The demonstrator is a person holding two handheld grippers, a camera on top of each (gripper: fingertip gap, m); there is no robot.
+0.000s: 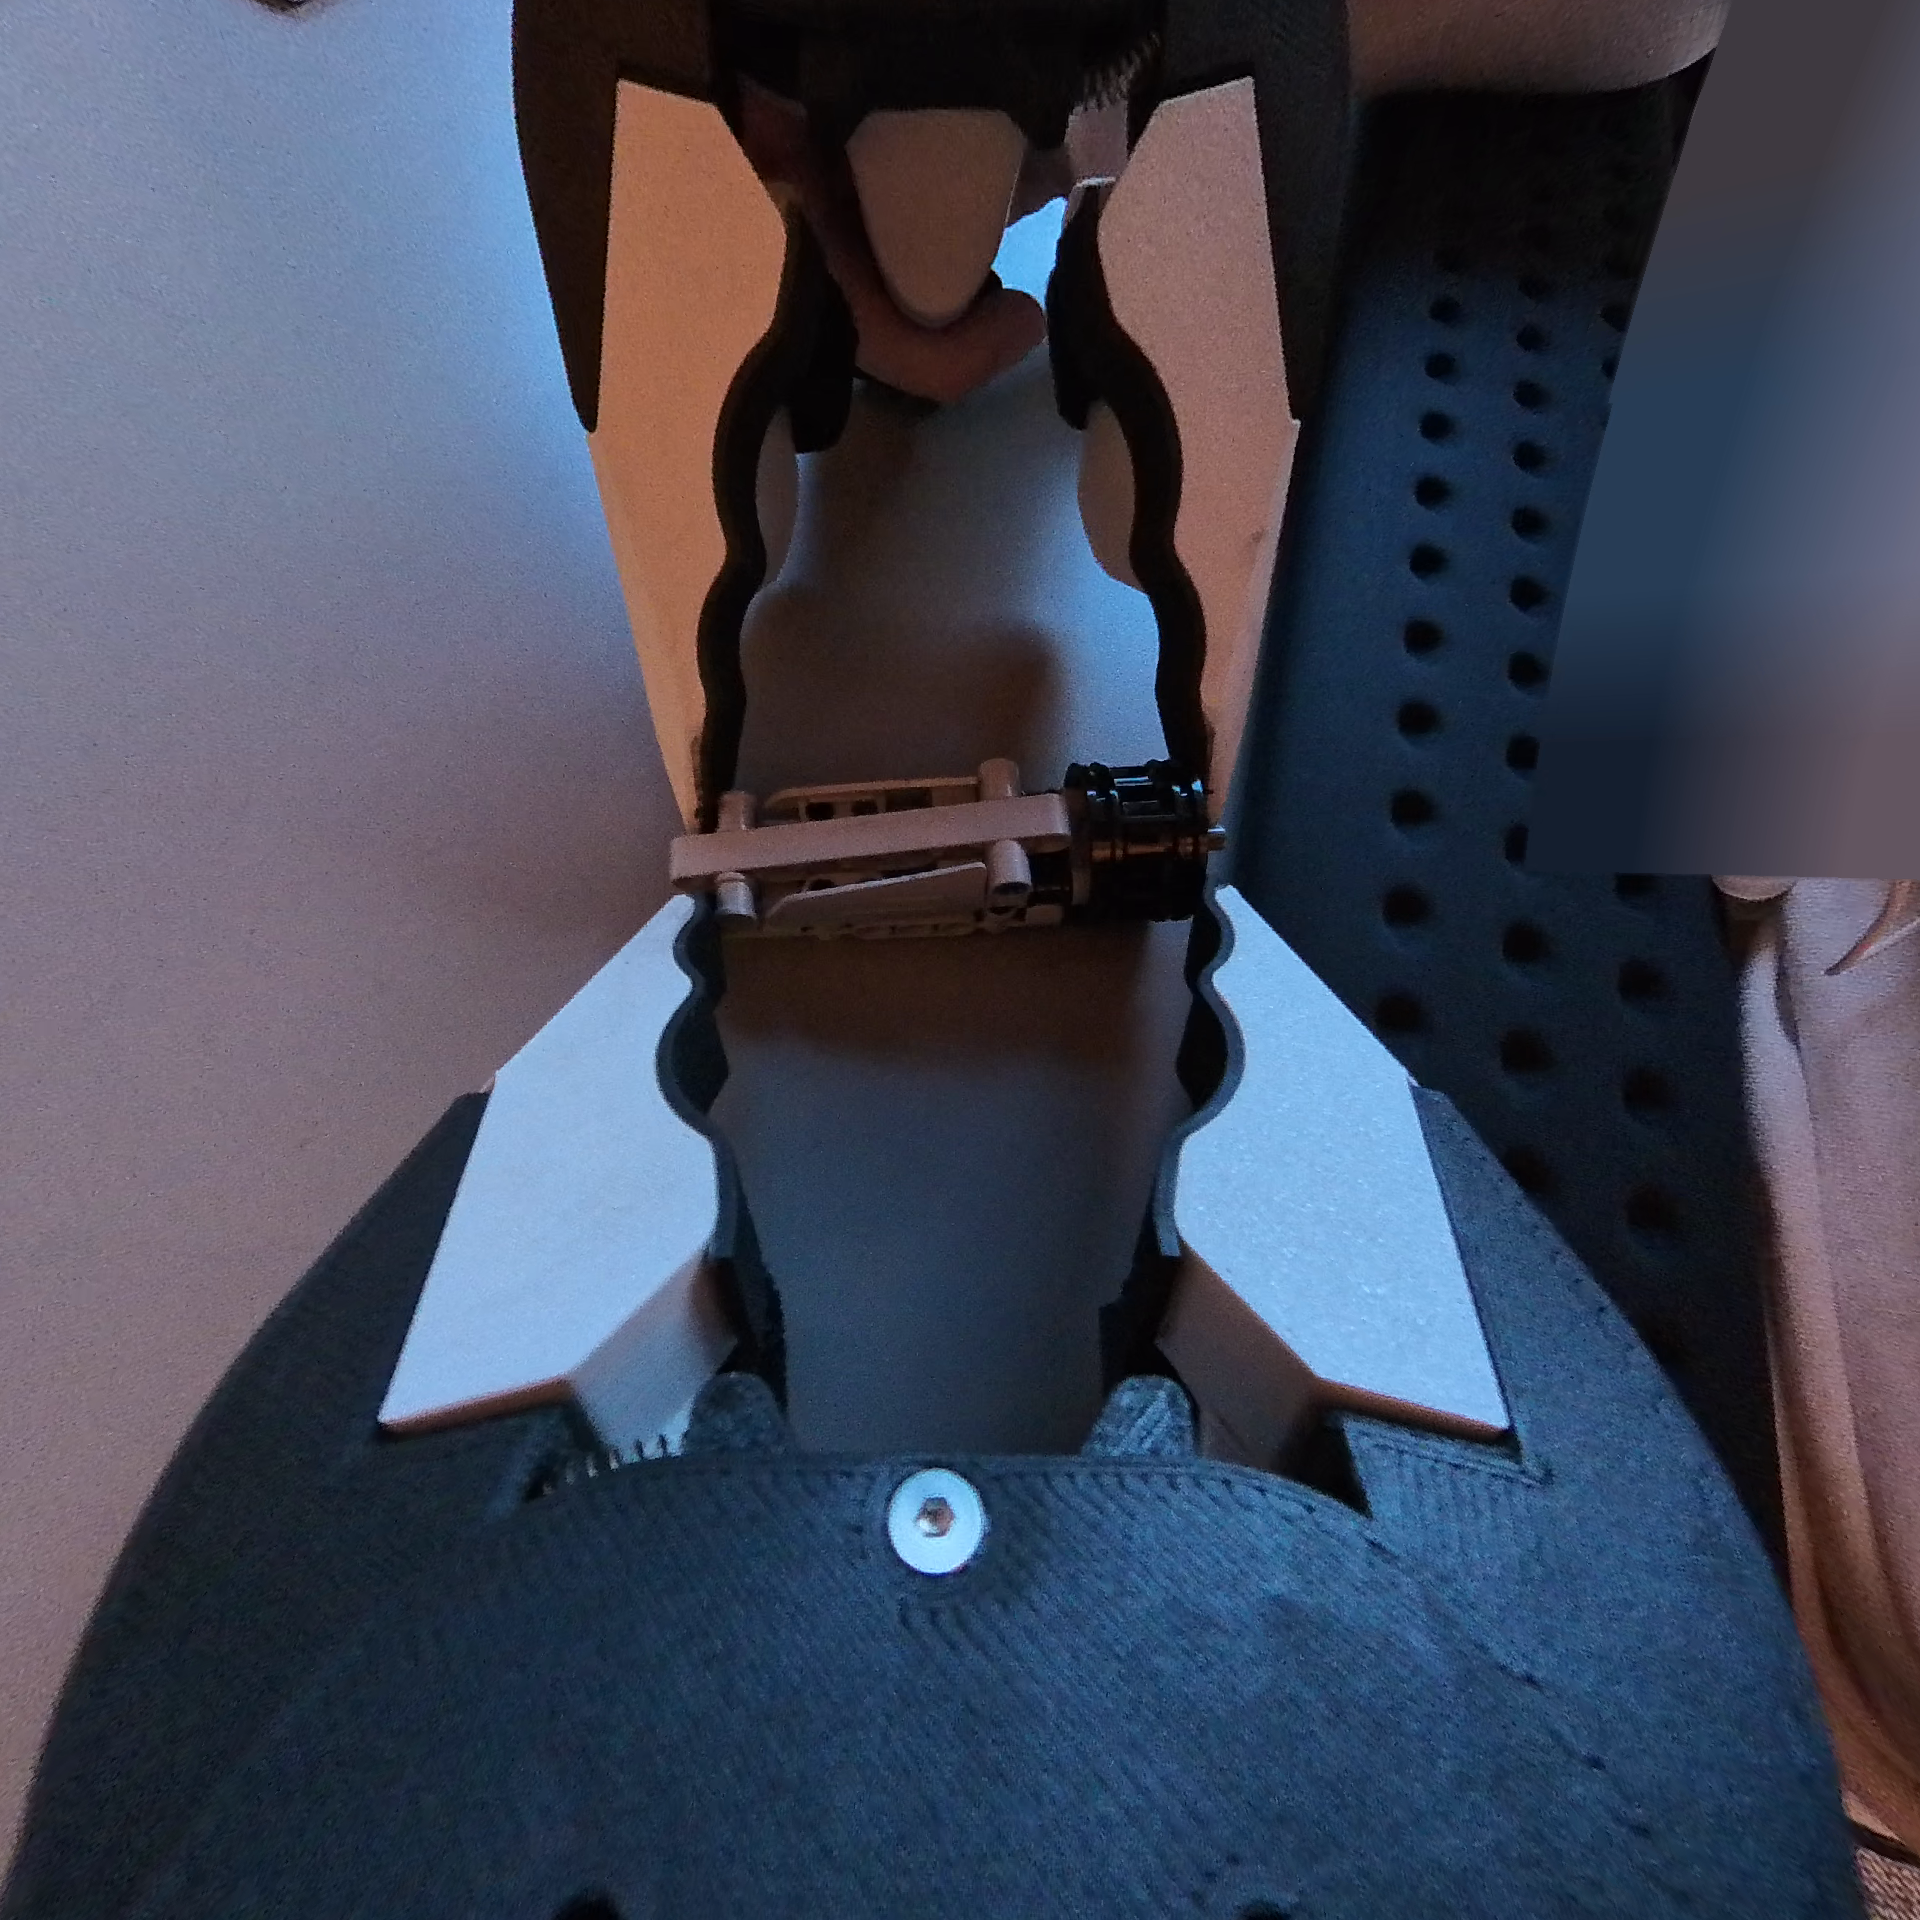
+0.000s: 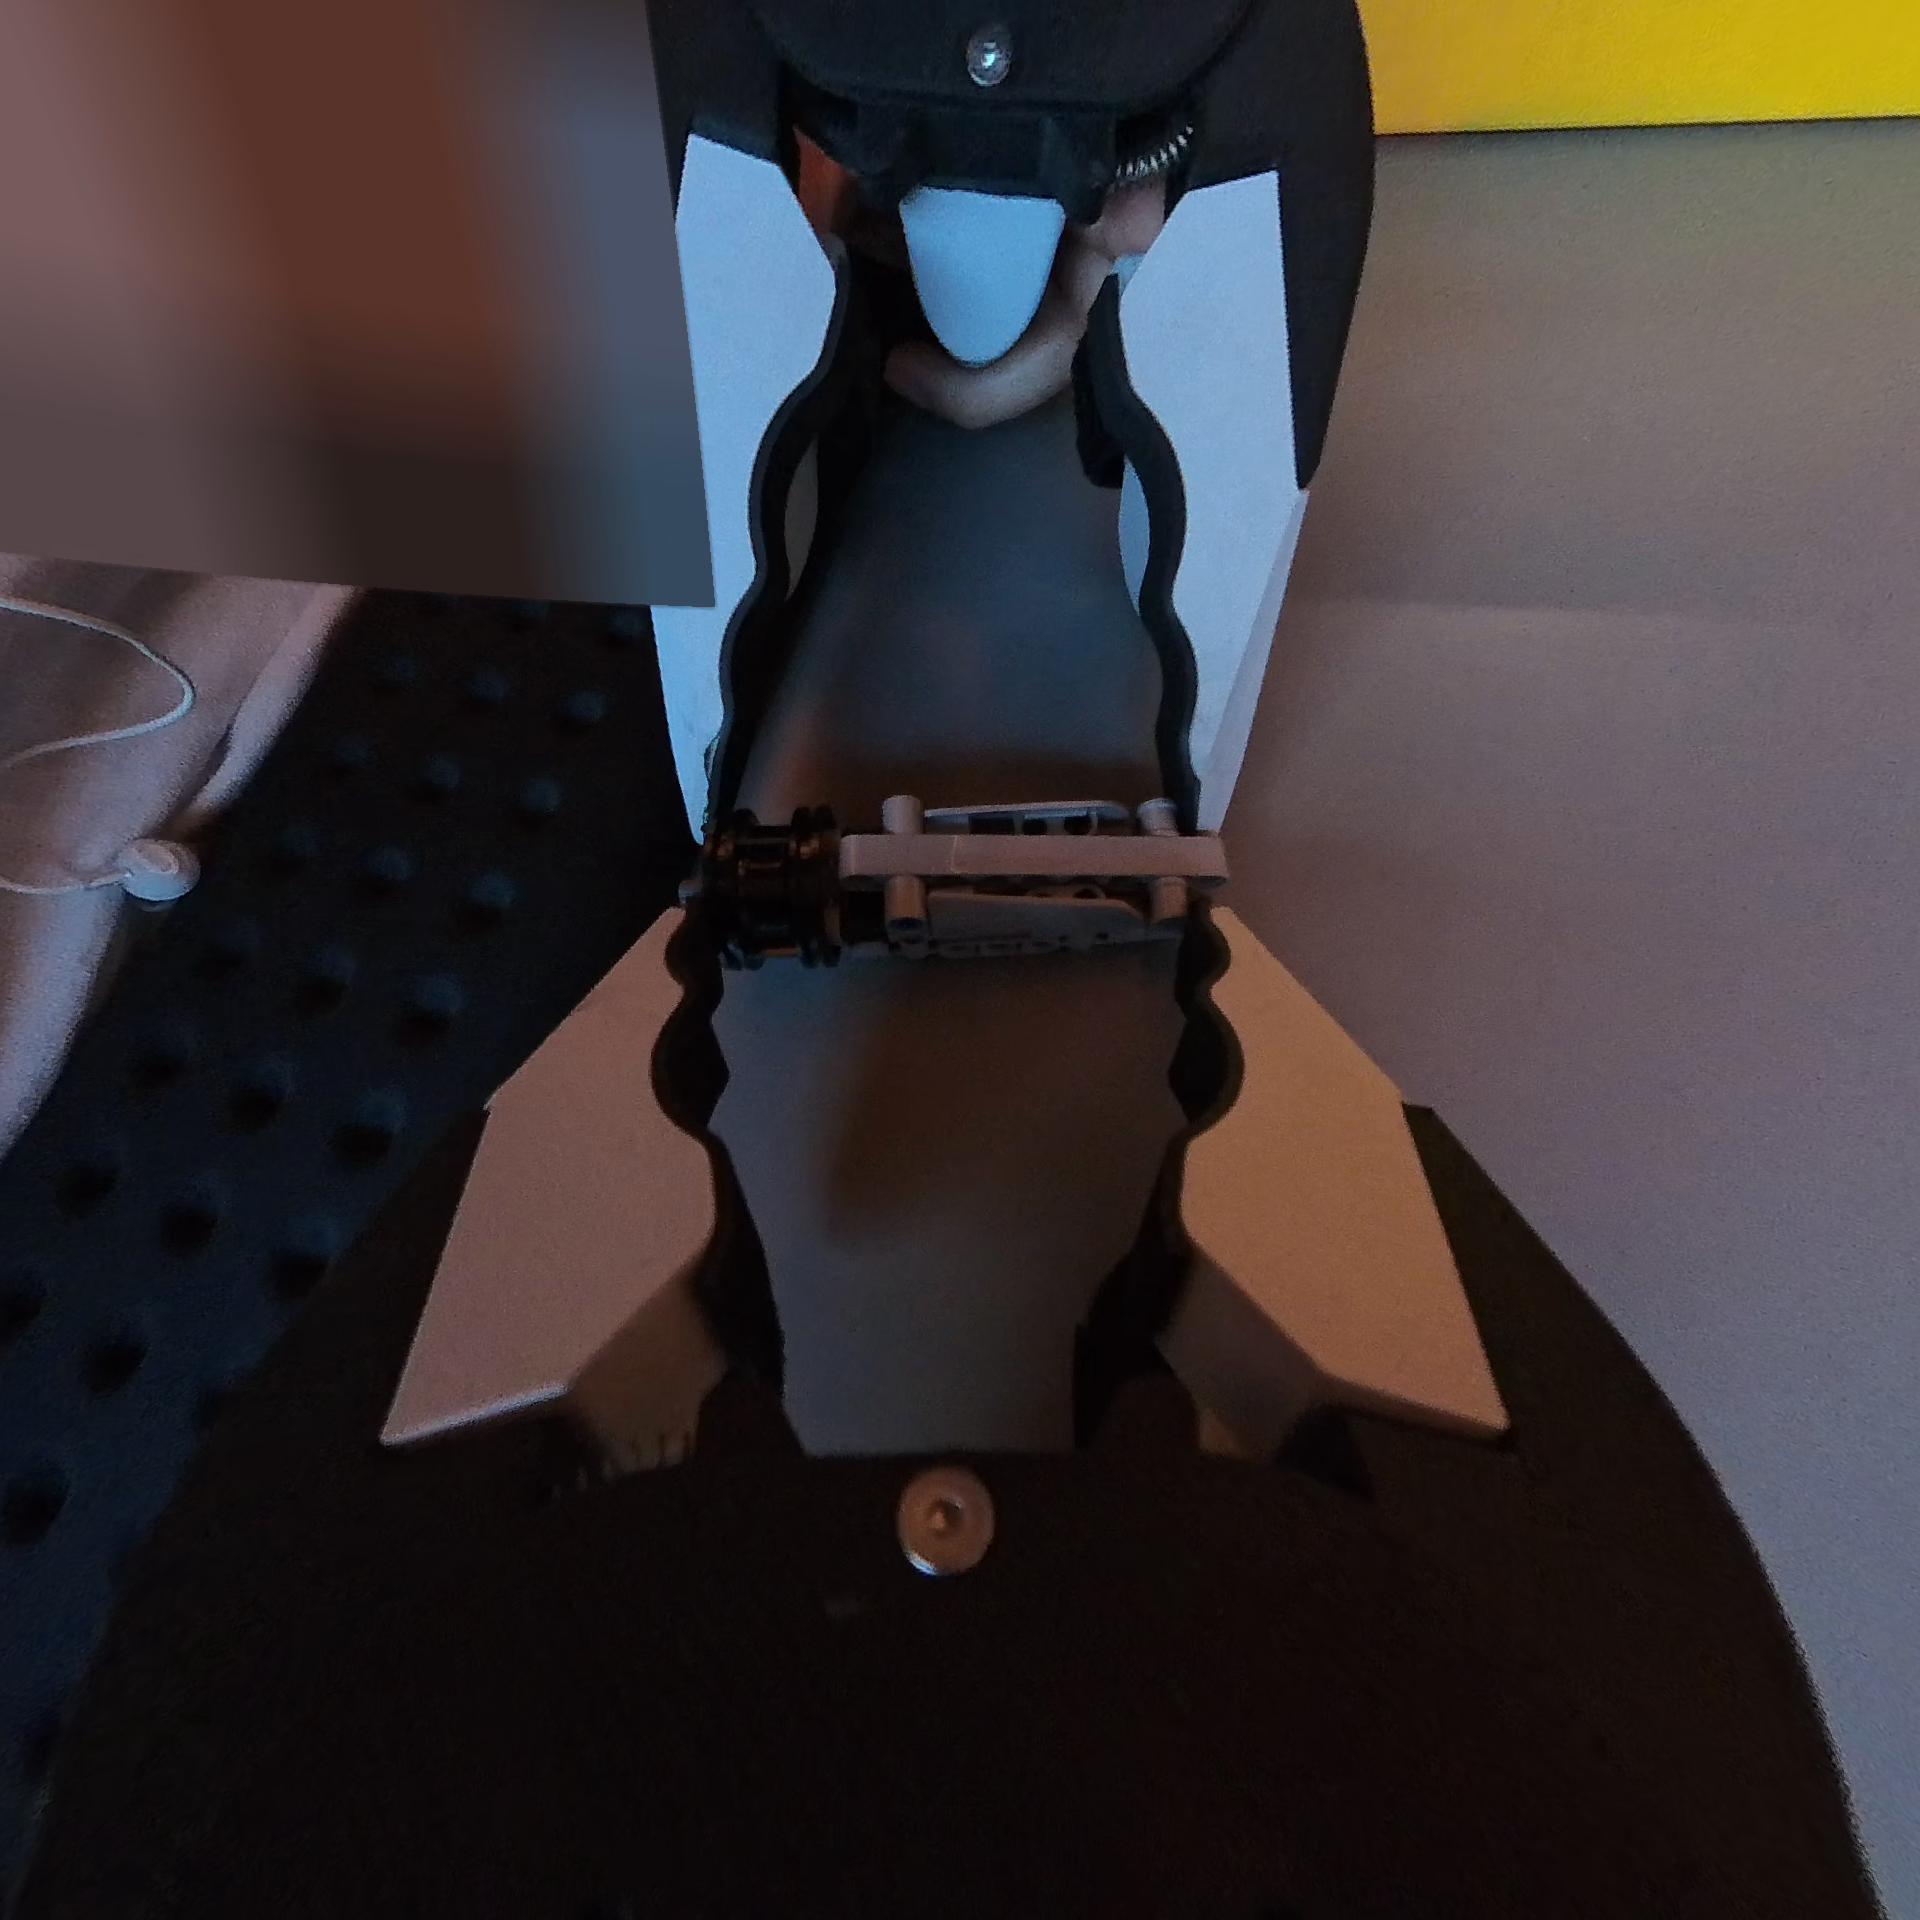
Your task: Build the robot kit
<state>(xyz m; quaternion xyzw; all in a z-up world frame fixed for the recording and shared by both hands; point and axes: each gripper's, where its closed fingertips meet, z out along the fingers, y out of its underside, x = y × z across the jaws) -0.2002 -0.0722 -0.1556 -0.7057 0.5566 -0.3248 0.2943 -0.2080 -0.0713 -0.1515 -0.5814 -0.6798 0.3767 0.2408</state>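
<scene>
The left gripper (image 1: 951, 925) and the right gripper (image 2: 951, 925) meet tip to tip, each pair of fingers clenched on one small assembly (image 1: 935, 852) of grey beams with a black ribbed hub, held crosswise between them above the grey table (image 1: 260, 520). No writing is readable. Beyond lie a dark perforated mat (image 2: 260, 935) and a yellow panel (image 2: 1642, 62).

left gripper (image 1: 951, 914): black body | white wavy-edged fingers (image 1: 582, 1164) | silver screw (image 1: 936, 1524)
</scene>
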